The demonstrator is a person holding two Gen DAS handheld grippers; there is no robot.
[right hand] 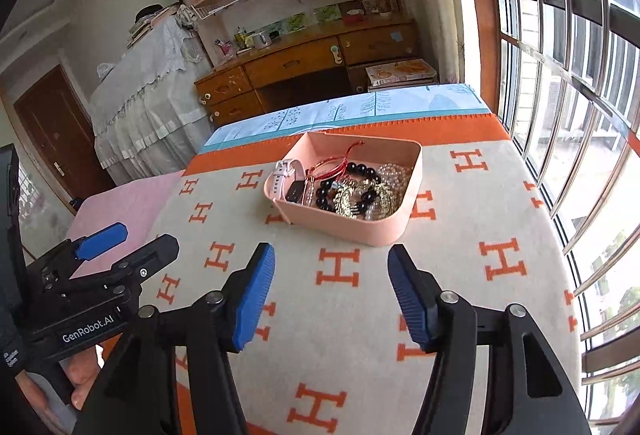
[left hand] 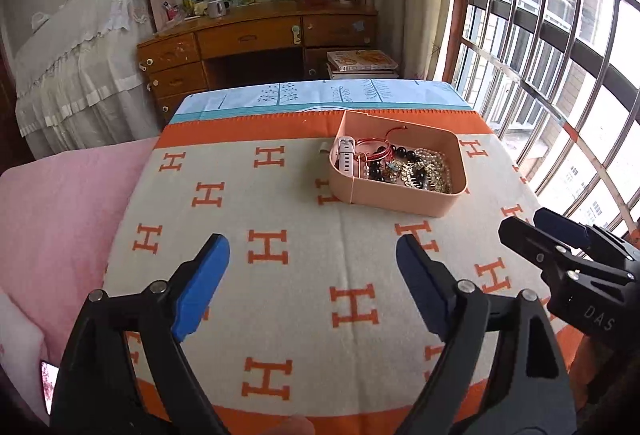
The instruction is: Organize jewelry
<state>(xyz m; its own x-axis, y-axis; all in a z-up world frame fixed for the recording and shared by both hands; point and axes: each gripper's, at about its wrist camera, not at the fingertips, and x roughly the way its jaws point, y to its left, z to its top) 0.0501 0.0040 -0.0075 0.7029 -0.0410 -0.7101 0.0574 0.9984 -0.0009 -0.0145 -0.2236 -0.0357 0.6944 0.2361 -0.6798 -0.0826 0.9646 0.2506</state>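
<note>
Black grippers (left hand: 312, 283), blue fingers (left hand: 202, 287)

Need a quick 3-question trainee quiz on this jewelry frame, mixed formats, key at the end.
1. True or false: the pink tray on the H-patterned blanket is empty.
2. Multiple choice: where does the white watch lie in the tray, seen from the right wrist view? A) left end B) right end C) outside the tray
3. Short answer: is either the left gripper or the right gripper holding anything?

Key:
1. False; it holds the watch, black bead bracelets, a red cord bracelet and gold pieces.
2. A
3. No; both stand open over the blanket, short of the tray.
</note>
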